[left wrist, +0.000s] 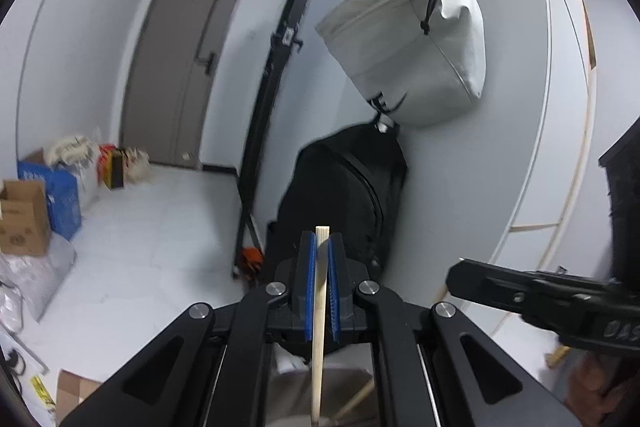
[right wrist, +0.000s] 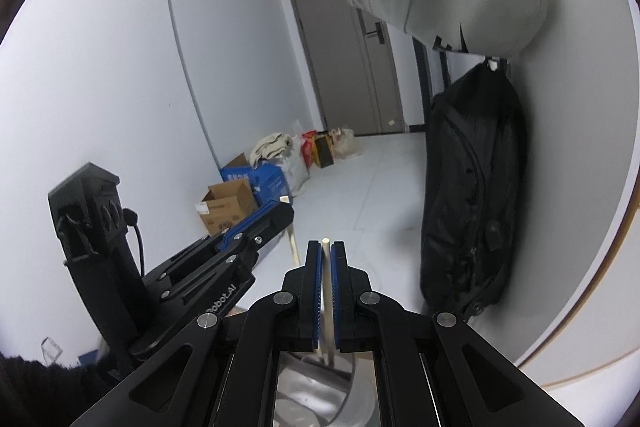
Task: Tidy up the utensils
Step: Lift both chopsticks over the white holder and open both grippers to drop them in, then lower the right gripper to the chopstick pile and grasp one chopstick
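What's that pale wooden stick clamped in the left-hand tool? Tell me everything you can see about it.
It looks like a chopstick: a slim, pale, bare wooden stick with a squared top end. It stands nearly upright, pinched between the blue-padded fingers of the left gripper, its tip poking just above them. Its lower part runs down toward a shiny metal container below; where it ends is hidden. The right gripper's view shows the same stick from the side.

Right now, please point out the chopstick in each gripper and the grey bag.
left chopstick (left wrist: 319, 307), left wrist view, mid shaft
right chopstick (right wrist: 326, 291), right wrist view, shaft between pads
grey bag (left wrist: 408, 43), left wrist view, front panel
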Available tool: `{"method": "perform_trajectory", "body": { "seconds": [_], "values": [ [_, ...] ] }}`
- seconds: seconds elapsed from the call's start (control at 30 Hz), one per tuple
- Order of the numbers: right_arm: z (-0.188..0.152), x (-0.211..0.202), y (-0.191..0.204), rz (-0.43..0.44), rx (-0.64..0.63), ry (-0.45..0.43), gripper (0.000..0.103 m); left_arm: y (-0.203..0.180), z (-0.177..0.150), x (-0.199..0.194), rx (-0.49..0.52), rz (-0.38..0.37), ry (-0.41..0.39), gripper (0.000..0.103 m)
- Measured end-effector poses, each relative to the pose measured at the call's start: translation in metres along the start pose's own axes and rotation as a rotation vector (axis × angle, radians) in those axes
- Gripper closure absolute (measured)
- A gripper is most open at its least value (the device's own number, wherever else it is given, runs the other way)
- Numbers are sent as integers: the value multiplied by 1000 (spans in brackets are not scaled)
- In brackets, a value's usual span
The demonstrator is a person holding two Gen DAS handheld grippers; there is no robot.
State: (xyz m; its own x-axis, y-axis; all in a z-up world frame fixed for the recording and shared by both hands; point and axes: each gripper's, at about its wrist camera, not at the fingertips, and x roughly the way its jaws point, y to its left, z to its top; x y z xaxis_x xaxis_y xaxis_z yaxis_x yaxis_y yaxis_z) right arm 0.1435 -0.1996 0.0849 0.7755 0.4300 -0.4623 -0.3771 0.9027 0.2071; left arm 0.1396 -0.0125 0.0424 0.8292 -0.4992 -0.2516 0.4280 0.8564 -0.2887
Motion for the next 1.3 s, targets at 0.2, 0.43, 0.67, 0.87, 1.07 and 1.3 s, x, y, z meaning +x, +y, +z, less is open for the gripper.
{"method": "perform_trajectory", "body": {
  "seconds": [0.2, 0.43, 0.67, 0.87, 1.07, 1.3],
  "values": [
    [-8, 6, -9, 32, 69, 6, 98, 6, 0, 4, -15, -43, 115, 101],
    [-11, -3, -28, 79, 206, -25, 84, 6, 7, 4, -55, -102, 216, 86],
    [-21, -42, -42, 60, 287, -87, 60, -5, 12, -9, -10, -104, 255, 55],
    [-43, -72, -41, 21, 288, -100, 42, -8, 11, -37, 17, -4, 240, 40],
    [-67, -79, -28, 7, 278, -56, 34, -11, 0, -75, 31, 131, 206, 31],
    [-95, -78, 2, 44, 220, -1, 25, -6, -29, -99, -14, 241, 236, 21]
  ]
}}
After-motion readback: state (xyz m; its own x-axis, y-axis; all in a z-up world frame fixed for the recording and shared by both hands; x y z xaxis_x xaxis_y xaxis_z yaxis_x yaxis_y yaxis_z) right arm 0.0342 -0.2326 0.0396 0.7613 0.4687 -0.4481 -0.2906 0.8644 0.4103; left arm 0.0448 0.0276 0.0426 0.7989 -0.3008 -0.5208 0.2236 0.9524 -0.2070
